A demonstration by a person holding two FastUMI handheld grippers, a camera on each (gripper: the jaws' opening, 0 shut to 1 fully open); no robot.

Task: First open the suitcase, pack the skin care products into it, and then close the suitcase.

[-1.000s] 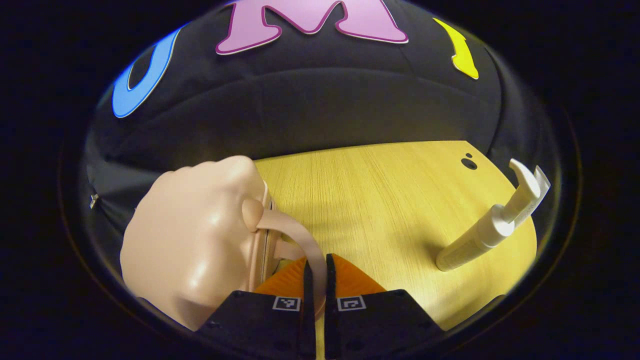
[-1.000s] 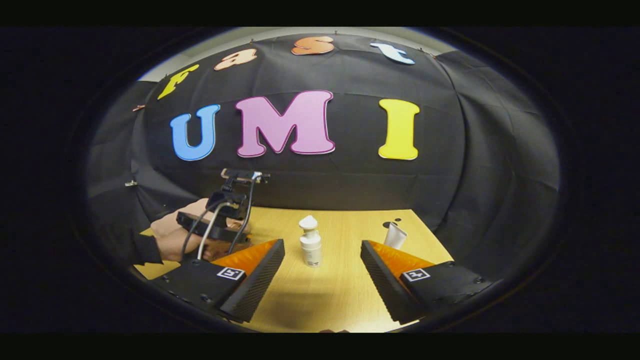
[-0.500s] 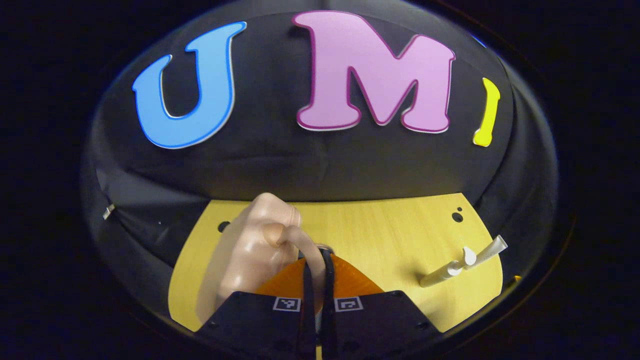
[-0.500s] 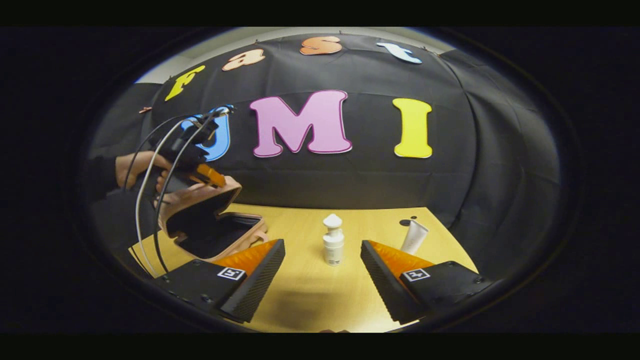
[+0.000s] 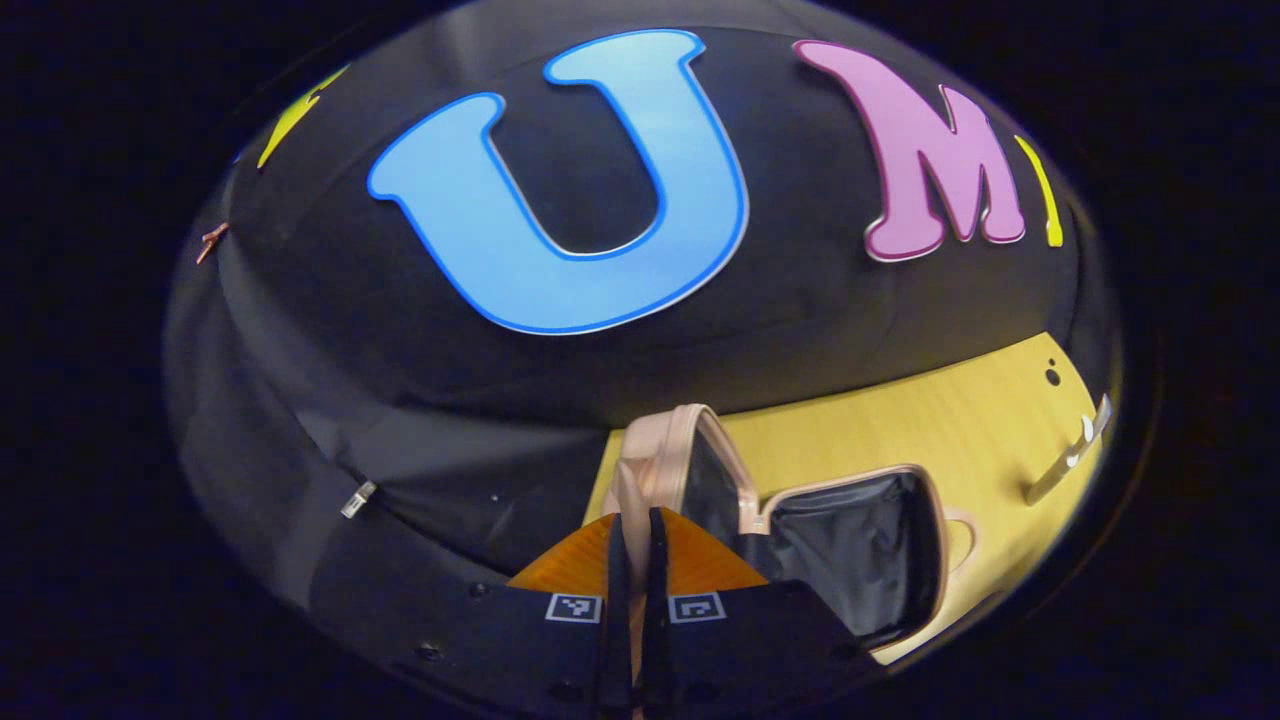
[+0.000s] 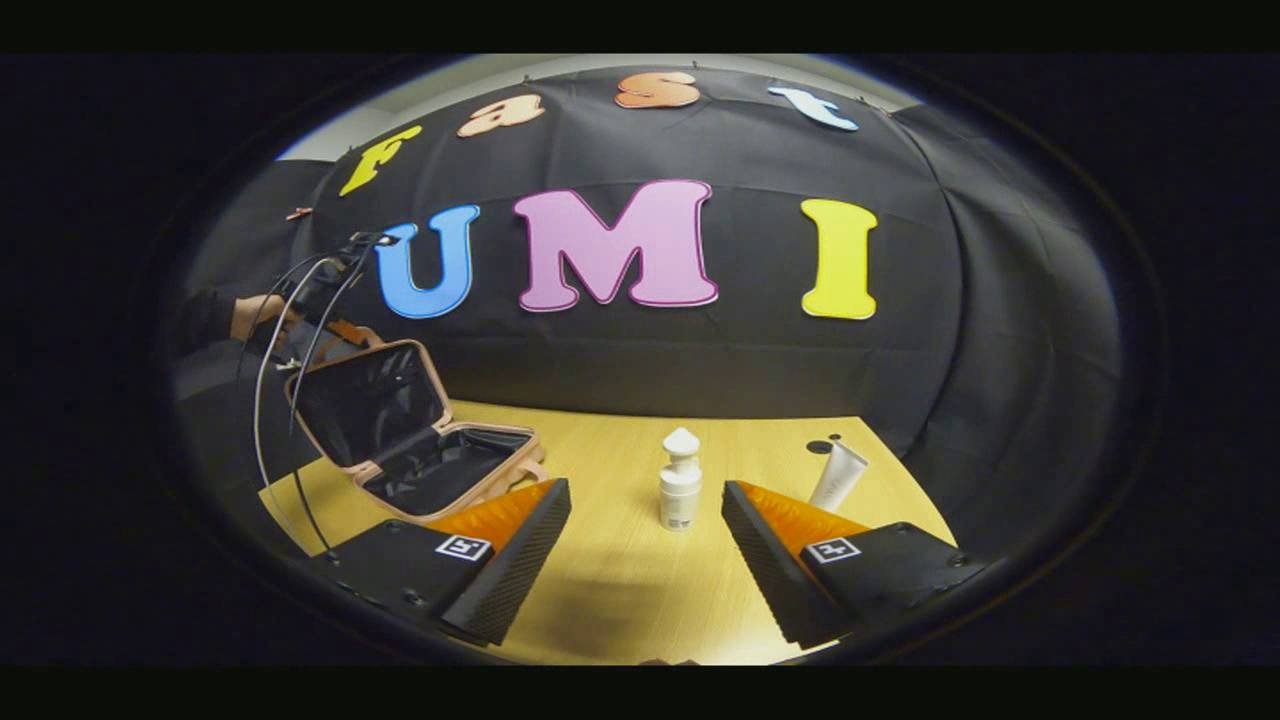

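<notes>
One suitcase (image 6: 420,440) open on table (image 6: 620,590), left side. Two products: pump bottle (image 6: 680,490), tube (image 6: 838,476). Left gripper (image 5: 634,530) fingers pinch lid handle; right gripper (image 6: 645,520) fingers spread.

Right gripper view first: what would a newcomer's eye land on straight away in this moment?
The pink suitcase at the table's left, lid propped wide, dark lining showing. The left claw is shut on the lid's handle. Mid-table stand a white pump bottle and, farther right, a white tube, with the right claw open before them.
</notes>
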